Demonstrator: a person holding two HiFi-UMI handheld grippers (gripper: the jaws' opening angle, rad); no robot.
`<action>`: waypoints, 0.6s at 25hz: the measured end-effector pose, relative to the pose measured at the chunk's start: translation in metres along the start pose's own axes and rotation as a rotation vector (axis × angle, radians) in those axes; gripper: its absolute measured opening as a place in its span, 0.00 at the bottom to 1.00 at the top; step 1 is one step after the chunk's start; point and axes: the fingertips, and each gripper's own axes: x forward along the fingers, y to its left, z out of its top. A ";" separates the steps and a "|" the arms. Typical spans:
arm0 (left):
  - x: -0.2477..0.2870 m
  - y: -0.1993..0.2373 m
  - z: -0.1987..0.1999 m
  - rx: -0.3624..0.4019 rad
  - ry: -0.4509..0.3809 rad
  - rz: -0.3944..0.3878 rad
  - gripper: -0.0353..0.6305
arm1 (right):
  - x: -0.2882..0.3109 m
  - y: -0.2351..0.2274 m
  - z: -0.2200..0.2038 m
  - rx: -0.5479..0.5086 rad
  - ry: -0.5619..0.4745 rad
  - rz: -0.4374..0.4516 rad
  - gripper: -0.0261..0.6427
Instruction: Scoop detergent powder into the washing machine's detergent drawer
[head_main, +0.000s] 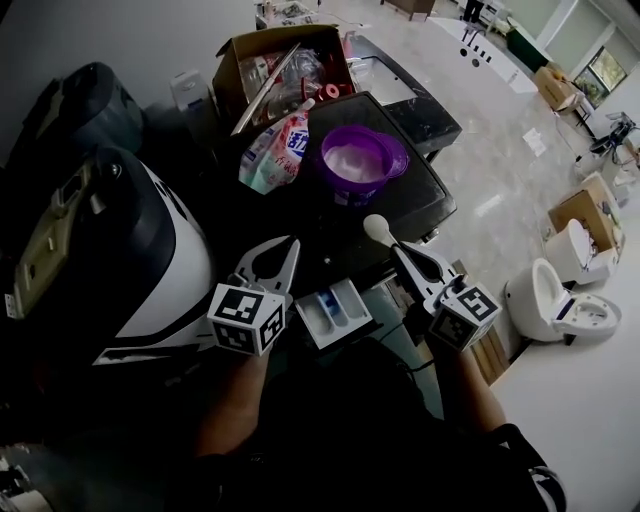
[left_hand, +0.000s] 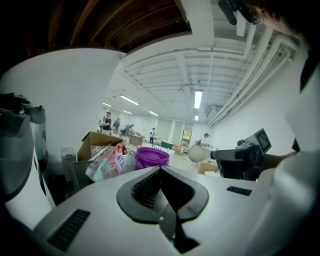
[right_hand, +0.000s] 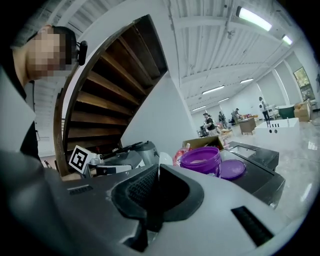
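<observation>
Washing machine (head_main: 180, 270) at far left. Left gripper (head_main: 283, 248): jaws closed on nothing, hovering just left of the open detergent drawer (head_main: 335, 312). Right gripper (head_main: 400, 252): clamped on the white scoop (head_main: 377, 229) by its handle, bowl raised beyond the drawer, between the drawer and the open purple powder tub (head_main: 355, 162). Tub lid (head_main: 398, 152) touches the tub's right side.

drawer (head_main: 335, 312) contents indistinct; scoop (head_main: 378, 229) handle partly hidden

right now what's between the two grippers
The open drawer, seen in the head view, lies between the left gripper and the right gripper, which holds the scoop.
</observation>
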 end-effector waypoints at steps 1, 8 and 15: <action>0.001 0.005 0.000 0.000 0.001 -0.002 0.07 | 0.005 0.000 -0.003 0.000 0.006 -0.004 0.07; 0.011 0.029 0.009 -0.018 -0.003 0.011 0.07 | 0.034 -0.017 0.007 -0.026 0.045 0.013 0.07; 0.039 0.035 0.027 0.002 0.018 0.062 0.07 | 0.053 -0.074 0.035 -0.094 0.095 0.015 0.07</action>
